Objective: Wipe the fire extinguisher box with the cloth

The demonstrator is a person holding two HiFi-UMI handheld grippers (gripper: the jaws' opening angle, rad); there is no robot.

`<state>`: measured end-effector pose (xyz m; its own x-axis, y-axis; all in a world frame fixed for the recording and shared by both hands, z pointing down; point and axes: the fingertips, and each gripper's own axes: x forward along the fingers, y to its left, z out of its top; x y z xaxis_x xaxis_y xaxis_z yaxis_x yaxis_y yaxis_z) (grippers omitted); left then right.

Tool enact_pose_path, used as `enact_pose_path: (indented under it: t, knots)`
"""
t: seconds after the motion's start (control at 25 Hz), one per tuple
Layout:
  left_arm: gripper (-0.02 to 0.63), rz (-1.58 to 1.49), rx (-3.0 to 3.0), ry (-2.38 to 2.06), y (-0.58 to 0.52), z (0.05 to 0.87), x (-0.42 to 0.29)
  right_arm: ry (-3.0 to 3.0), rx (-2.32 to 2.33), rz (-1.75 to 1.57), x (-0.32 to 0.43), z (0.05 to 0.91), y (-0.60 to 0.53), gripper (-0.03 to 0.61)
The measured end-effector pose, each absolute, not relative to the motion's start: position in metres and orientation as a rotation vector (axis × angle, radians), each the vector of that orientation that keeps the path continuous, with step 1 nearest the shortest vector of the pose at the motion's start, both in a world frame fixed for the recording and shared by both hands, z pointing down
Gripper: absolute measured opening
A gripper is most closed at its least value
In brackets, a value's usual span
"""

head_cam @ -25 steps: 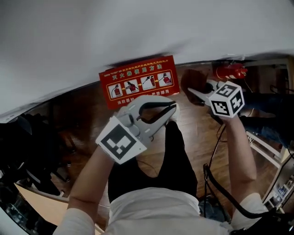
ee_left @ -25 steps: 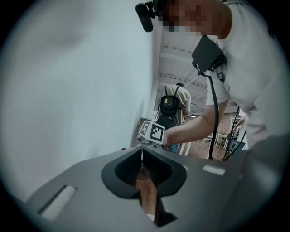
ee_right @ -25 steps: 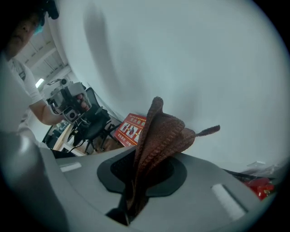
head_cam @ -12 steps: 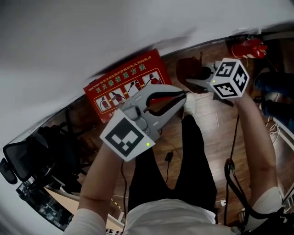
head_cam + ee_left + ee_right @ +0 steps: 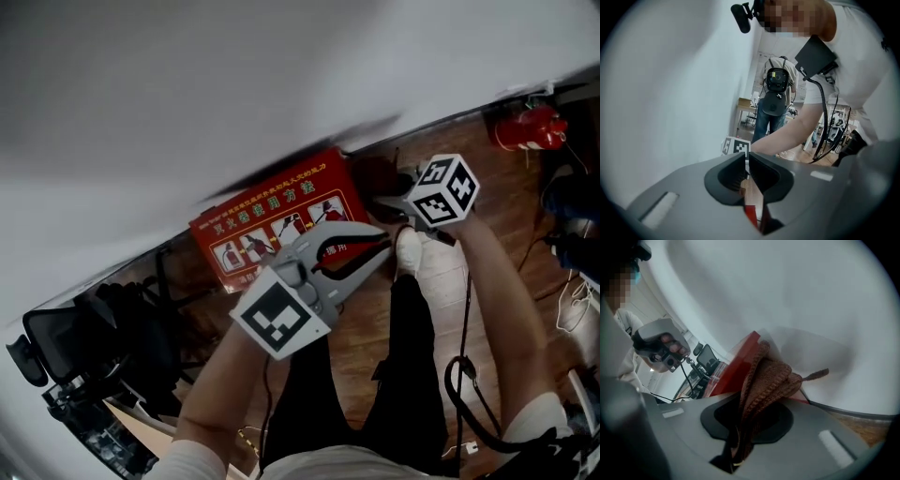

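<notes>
The red fire extinguisher box (image 5: 272, 211), printed with white pictograms, stands on the wood floor against the white wall. My right gripper (image 5: 382, 202) is shut on a brown knitted cloth (image 5: 379, 173), which it holds by the box's right end. In the right gripper view the cloth (image 5: 766, 376) bulges out of the jaws against the wall beside the red box (image 5: 736, 363). My left gripper (image 5: 380, 250) hovers in front of the box's lower right part. Its jaws stand together with nothing between them, as the left gripper view (image 5: 746, 159) also shows.
A red fire extinguisher (image 5: 527, 127) lies on the floor at the far right. A black office chair (image 5: 80, 342) stands left of the box. Cables trail over the floor (image 5: 506, 281). The left gripper view shows another person (image 5: 774, 101) standing further along the wall.
The head view has swung, so the box now sits lower and more tilted. The right gripper with the cloth stays by the box's right end. The left gripper has shifted slightly right.
</notes>
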<state>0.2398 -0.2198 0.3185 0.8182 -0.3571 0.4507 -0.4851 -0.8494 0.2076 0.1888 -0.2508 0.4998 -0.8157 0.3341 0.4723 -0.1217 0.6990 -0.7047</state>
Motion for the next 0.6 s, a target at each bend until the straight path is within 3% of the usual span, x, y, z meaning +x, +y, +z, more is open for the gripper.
enact_pose_path:
  t: [0.6]
  knots:
    - [0.031,0.652,2.704,-0.469,-0.232,0.352,0.254,-2.201,-0.007,1.073,0.176,0.618,-0.250,0.051]
